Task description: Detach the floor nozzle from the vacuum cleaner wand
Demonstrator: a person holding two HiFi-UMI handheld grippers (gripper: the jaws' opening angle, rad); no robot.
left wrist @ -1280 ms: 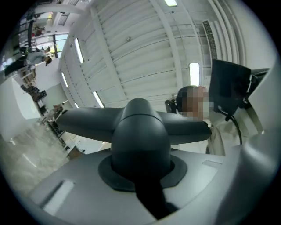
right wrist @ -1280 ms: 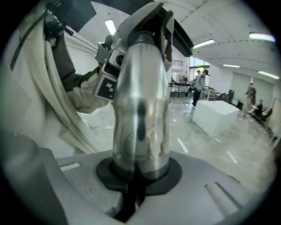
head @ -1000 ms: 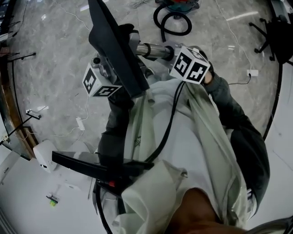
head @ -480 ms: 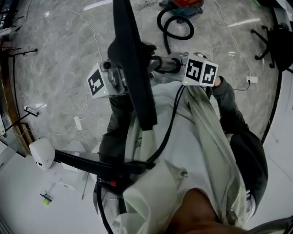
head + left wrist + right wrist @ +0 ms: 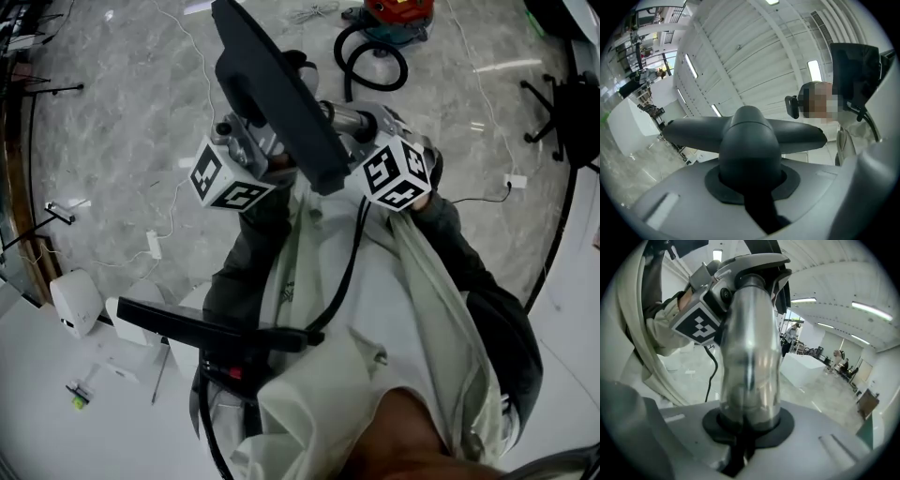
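The black floor nozzle is held up in front of the person, joined to the chrome wand. In the left gripper view my left gripper is shut on the nozzle's dark grey neck, and the nozzle's wide head spreads to both sides behind it. In the right gripper view my right gripper is shut on the chrome wand, which runs up into the grey neck collar. In the head view, the left marker cube and right marker cube flank the joint.
The red vacuum body and its black hose lie on the marble floor ahead. An office chair stands at the right, a white box at the lower left. Thin cables trail across the floor.
The nozzle has swung and tilted, its top now leaning left. Both marker cubes have turned with it. Both grips stay as they were.
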